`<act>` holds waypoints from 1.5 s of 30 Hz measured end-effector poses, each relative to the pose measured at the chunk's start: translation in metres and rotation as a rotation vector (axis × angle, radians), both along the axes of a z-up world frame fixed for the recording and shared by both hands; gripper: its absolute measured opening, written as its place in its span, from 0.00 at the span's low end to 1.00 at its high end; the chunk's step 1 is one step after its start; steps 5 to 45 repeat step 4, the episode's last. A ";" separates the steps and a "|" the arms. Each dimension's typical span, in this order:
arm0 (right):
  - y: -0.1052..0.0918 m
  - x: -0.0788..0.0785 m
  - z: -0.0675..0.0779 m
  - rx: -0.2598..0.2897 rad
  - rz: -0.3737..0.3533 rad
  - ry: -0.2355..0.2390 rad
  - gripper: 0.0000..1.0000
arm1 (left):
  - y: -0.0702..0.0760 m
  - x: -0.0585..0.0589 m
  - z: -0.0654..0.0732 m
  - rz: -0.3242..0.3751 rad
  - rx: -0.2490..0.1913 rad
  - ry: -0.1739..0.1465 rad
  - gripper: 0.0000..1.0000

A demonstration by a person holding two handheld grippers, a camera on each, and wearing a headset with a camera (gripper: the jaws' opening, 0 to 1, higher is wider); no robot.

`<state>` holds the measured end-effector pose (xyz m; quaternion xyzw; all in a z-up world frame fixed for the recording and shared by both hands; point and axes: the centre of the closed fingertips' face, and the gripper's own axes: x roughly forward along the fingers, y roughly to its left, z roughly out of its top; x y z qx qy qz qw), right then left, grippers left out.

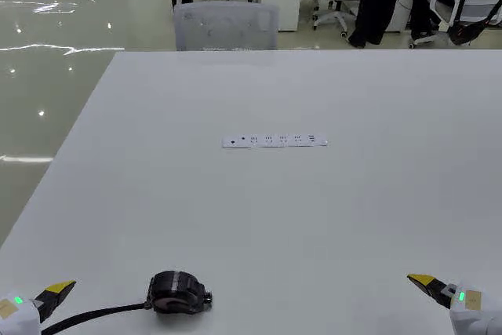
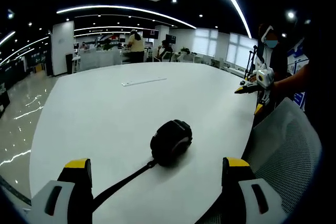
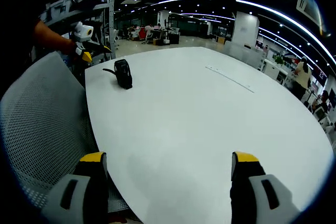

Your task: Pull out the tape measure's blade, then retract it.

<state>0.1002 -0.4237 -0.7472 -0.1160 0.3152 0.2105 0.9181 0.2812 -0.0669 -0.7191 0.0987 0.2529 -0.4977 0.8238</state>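
Note:
A black tape measure (image 1: 177, 292) lies on the white table (image 1: 298, 209) near its front edge, with a black strap (image 1: 90, 317) trailing to the left. My left gripper (image 1: 49, 296) is open at the bottom left, a short way left of the tape measure (image 2: 170, 141), which lies just ahead of the wide-apart jaws in the left gripper view. My right gripper (image 1: 430, 284) is open at the bottom right, far from the tape measure (image 3: 123, 73). In the right gripper view the left gripper (image 3: 86, 51) shows far off. The right gripper (image 2: 252, 82) shows in the left gripper view.
A white power strip (image 1: 274, 141) lies flat mid-table. A grey mesh chair (image 1: 226, 27) stands at the far edge, with people and office chairs beyond. A mesh chair back (image 3: 42, 129) sits close beside the table's near edge.

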 end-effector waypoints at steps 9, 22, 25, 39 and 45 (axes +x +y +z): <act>-0.001 0.003 0.003 -0.013 0.006 -0.013 0.99 | -0.003 0.000 -0.001 -0.014 0.005 0.003 1.00; -0.001 0.003 0.003 -0.013 0.006 -0.013 0.99 | -0.003 0.000 -0.001 -0.014 0.005 0.003 1.00; -0.001 0.003 0.003 -0.013 0.006 -0.013 0.99 | -0.003 0.000 -0.001 -0.014 0.005 0.003 1.00; -0.001 0.003 0.003 -0.013 0.006 -0.013 0.99 | -0.003 0.000 -0.001 -0.014 0.005 0.003 1.00; -0.001 0.003 0.003 -0.013 0.006 -0.013 0.99 | -0.003 0.000 -0.001 -0.014 0.005 0.003 1.00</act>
